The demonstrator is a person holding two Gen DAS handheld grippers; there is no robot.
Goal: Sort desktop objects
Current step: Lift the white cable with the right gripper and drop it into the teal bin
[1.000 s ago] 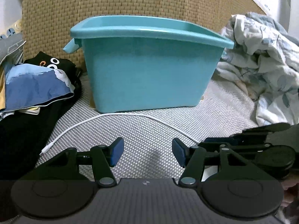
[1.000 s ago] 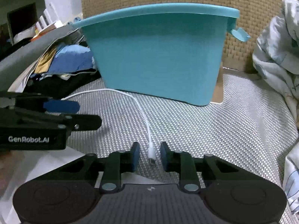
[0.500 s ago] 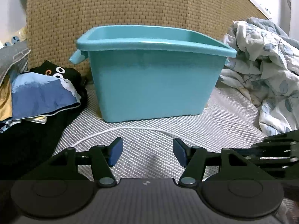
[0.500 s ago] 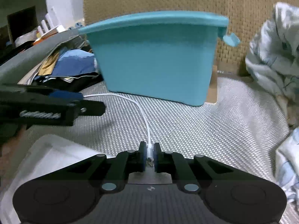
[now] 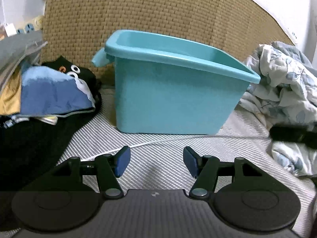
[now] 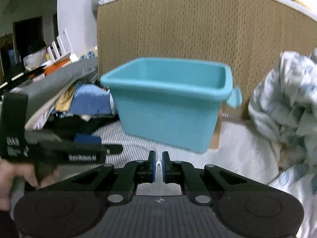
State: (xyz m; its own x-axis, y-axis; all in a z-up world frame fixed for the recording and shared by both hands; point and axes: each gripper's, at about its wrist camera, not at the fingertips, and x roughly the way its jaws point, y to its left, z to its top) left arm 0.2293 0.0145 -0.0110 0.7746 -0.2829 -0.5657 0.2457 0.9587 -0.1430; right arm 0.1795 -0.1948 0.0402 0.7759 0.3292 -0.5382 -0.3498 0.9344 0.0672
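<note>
The plug of a white cable is pinched between the blue pads of the right gripper, whose jaws are drawn nearly together on it, with only the small white tip showing in the gap. The rest of the cable is seen trailing across the ribbed grey mat just ahead of the left gripper, which is held with its jaws apart and nothing between them. A teal bin stands straight ahead of the right gripper and above its fingertips in the view, its open top visible and apparently empty (the floor of it cannot be seen fully). It is judged that the cable is meant for this bin. The grip is on a very small, smooth end, so the plug could be pulled out by the drag of the long tail as it is lifted. The tail might also be left hanging over the bin's rim, or be snagged on the pile of clothes off to the left gripper's left. The crumpled bedding lies to the right.
</note>
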